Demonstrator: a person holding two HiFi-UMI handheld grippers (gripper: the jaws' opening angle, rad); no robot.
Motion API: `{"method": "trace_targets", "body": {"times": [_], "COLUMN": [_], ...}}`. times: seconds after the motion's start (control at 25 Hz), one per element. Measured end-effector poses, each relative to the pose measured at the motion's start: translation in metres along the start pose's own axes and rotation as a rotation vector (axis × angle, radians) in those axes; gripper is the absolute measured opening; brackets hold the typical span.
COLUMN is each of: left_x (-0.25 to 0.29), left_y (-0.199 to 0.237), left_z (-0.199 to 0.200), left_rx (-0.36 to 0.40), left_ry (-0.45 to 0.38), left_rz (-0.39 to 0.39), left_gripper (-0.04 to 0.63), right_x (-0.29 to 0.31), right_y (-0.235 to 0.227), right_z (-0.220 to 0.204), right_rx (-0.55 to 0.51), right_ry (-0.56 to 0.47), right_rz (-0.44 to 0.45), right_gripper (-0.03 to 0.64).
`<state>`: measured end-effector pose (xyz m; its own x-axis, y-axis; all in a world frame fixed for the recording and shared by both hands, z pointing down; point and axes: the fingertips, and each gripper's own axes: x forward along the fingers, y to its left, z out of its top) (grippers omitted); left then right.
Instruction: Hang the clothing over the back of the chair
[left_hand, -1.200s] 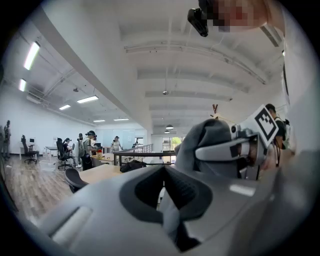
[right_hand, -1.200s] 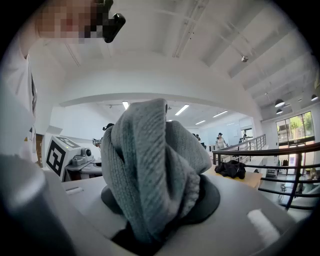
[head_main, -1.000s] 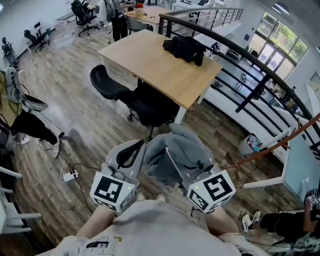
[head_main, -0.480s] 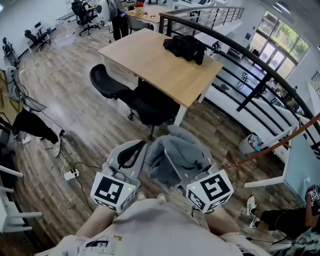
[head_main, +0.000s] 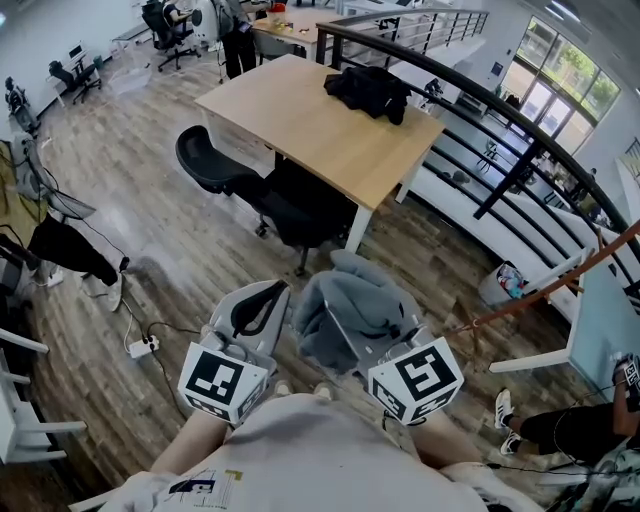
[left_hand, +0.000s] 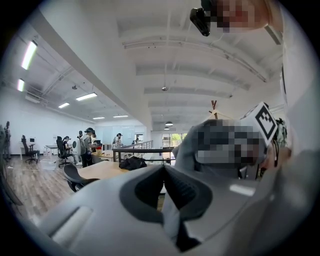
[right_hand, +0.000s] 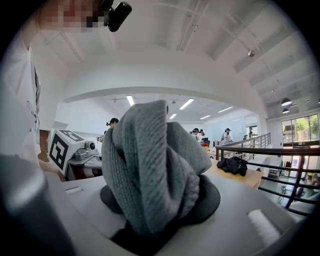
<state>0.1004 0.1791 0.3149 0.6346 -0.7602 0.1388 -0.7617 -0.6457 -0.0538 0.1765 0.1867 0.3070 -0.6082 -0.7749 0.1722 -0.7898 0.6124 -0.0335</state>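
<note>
My right gripper (head_main: 350, 335) is shut on a bunched grey knit garment (head_main: 352, 300), held in front of my chest. In the right gripper view the grey garment (right_hand: 150, 170) bulges up out of the jaws and hides the fingertips of the right gripper (right_hand: 155, 215). My left gripper (head_main: 250, 312) is beside it, shut with nothing in it; its black pads (left_hand: 150, 187) meet at the tip. A black office chair (head_main: 270, 195) stands ahead on the floor, tucked against the wooden table (head_main: 300, 130), with its curved back (head_main: 205, 160) to the left.
A black garment (head_main: 368, 92) lies on the table's far end. A dark railing (head_main: 500, 110) runs along the right. A power strip and cables (head_main: 138, 350) lie on the floor at the left. People and more chairs are far back (head_main: 170, 30).
</note>
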Motion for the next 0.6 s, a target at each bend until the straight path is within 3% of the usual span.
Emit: {"method": "trace_targets", "body": {"times": [0.32, 0.6], "left_x": [-0.008, -0.013], "left_y": [-0.010, -0.033], "left_z": [-0.006, -0.003], "left_rx": [-0.026, -0.054], "left_ry": [0.002, -0.050], "left_rz": [0.055, 0.081], "left_gripper": [0.002, 0.002], "right_x": [-0.015, -0.029], "right_y": [0.000, -0.001], "right_z": [-0.008, -0.020], "right_rx": [0.004, -0.006], "right_ry": [0.004, 0.008], "right_rz": [0.028, 0.064], "right_gripper": [0.196, 0.196]}}
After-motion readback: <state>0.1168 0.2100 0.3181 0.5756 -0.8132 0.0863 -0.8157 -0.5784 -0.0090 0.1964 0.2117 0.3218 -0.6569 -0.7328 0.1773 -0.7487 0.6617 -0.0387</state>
